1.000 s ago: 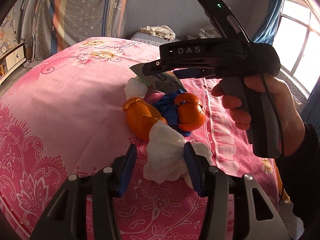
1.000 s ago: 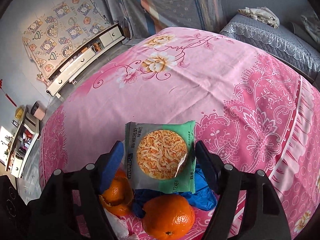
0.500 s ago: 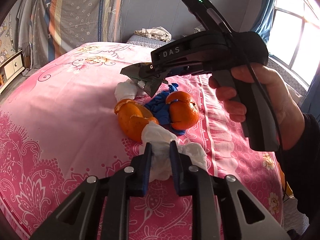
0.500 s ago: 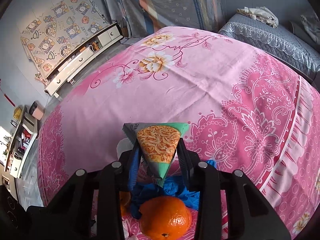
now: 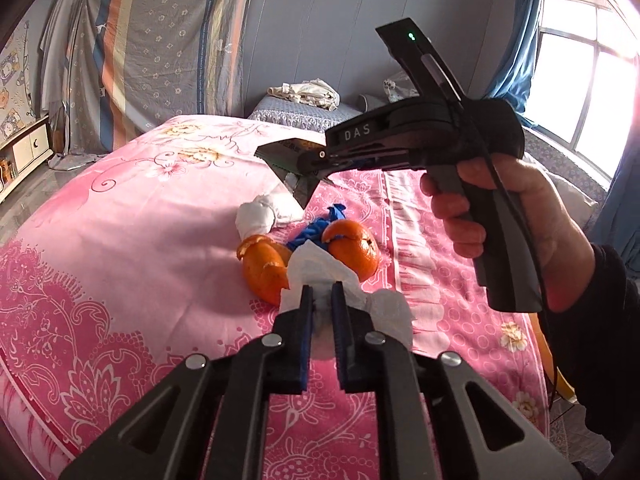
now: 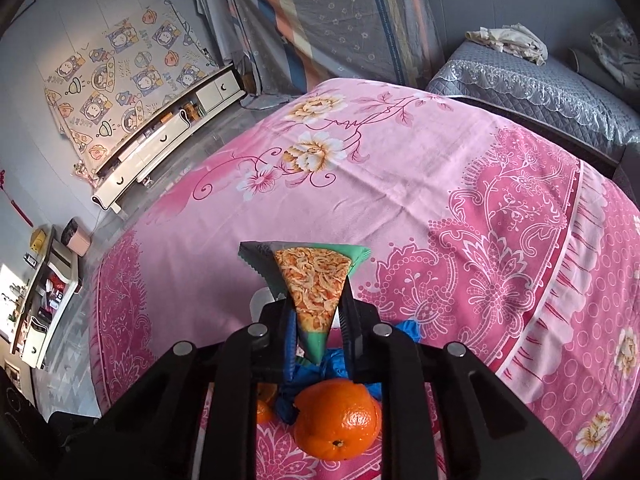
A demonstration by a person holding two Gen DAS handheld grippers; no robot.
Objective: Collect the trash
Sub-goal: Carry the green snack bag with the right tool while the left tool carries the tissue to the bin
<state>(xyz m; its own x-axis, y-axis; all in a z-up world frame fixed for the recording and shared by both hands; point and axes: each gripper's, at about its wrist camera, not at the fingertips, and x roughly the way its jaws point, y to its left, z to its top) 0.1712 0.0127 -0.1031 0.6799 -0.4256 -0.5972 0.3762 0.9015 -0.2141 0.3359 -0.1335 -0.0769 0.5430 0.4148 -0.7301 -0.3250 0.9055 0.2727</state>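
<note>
Pink floral cloth covers the bed (image 5: 132,216), and the trash lies in a small heap on it. The left wrist view alone shows the left tool (image 5: 320,292) clamped on a crumpled white tissue (image 5: 320,272), its blue-padded fingers (image 5: 306,320) nearly parallel with soft paper bulging out to either side. Only this view also shows the person's right hand (image 5: 516,216), wrapped around the dark pistol-style handle, holding the right tool (image 5: 304,176) level above the heap and pointing left. The right wrist view shows what that tool grips: a snack wrapper (image 6: 316,284), glossy green and grey with a printed picture of orange shreds, pinched into a wedge between the closed fingers (image 6: 348,320) and held clear of the bed. From the left wrist view the wrapper (image 5: 284,152) appears only as a dark, serrated-edged flap. Below it lie a curled piece of orange peel (image 5: 266,268), a second rounder peel (image 5: 356,248) with dimpled skin, a crumpled blue glove (image 5: 316,232) between them, and another balled white tissue (image 5: 260,216) behind. In the right wrist view the round peel (image 6: 338,420) sits just under the tool, touching the blue glove (image 6: 410,328).
</note>
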